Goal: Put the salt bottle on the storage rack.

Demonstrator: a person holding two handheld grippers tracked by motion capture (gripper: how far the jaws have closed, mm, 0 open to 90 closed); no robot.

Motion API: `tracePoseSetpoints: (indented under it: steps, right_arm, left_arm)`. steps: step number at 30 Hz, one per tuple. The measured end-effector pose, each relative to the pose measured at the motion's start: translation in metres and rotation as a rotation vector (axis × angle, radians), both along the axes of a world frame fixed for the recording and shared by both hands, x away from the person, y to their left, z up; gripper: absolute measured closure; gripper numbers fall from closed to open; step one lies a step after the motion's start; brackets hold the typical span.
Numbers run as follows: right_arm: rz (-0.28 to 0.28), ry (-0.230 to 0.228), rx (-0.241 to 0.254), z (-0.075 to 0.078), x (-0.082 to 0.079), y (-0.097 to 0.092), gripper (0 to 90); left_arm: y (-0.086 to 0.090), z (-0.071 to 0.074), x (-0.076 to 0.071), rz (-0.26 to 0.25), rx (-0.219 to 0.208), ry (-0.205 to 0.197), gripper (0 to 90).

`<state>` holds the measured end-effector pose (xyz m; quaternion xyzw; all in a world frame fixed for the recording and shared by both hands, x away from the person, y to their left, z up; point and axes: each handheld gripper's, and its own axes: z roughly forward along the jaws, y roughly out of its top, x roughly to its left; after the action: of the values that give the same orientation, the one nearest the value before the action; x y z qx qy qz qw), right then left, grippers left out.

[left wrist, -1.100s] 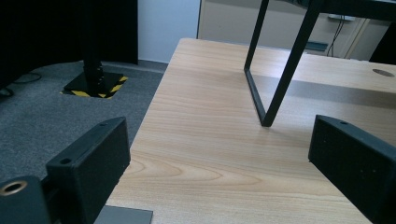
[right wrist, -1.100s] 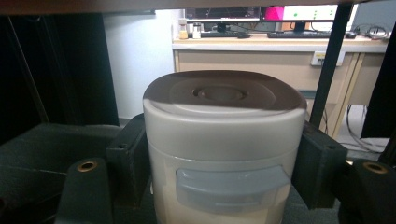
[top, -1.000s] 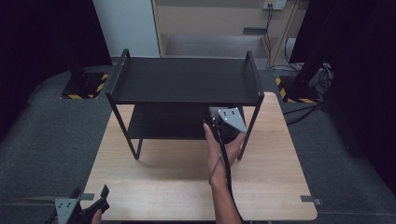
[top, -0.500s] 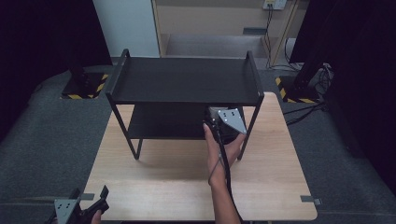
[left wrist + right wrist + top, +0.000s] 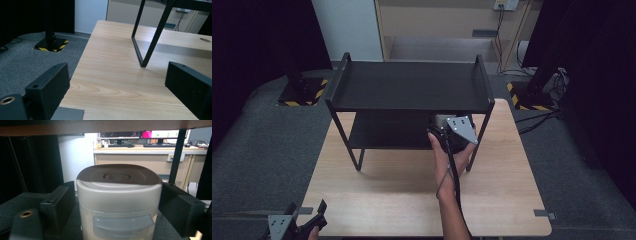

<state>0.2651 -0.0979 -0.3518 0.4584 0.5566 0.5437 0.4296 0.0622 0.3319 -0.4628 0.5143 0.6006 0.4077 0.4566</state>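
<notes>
A cream lidded canister (image 5: 117,202) stands upright on the lower shelf (image 5: 382,131) of a black two-tier rack (image 5: 412,87). My right gripper (image 5: 117,192) reaches in under the top shelf and has the canister between its jaws. Those jaws have just been opening, and the pads now stand close beside the canister's sides. In the high view a hand holds this gripper by the rack's front right leg, its grey plate (image 5: 460,129) on top. My left gripper (image 5: 307,222) hovers at the table's front left corner, wide open with nothing in it (image 5: 117,72).
The rack stands on the far half of a light wooden table (image 5: 402,195); its front left leg (image 5: 147,47) rises ahead of my left gripper. Grey carpet surrounds the table. Black stands with yellow-striped bases (image 5: 302,92) sit on the floor at both sides.
</notes>
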Motion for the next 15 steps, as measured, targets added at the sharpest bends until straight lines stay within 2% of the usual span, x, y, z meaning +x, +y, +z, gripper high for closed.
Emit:
tracePoseSetpoints:
  steps: [10, 15]
  right_arm:
    - [-0.017, -0.008, -0.019, 0.001, -0.007, 0.003, 9.2]
    - [-0.022, -0.028, -0.033, 0.001, -0.014, 0.006, 6.2]
  left_arm:
    - [-0.001, 0.001, -0.001, -0.004, 0.006, -0.003, 4.5]
    - [-0.001, 0.001, -0.002, -0.005, 0.007, -0.002, 4.5]
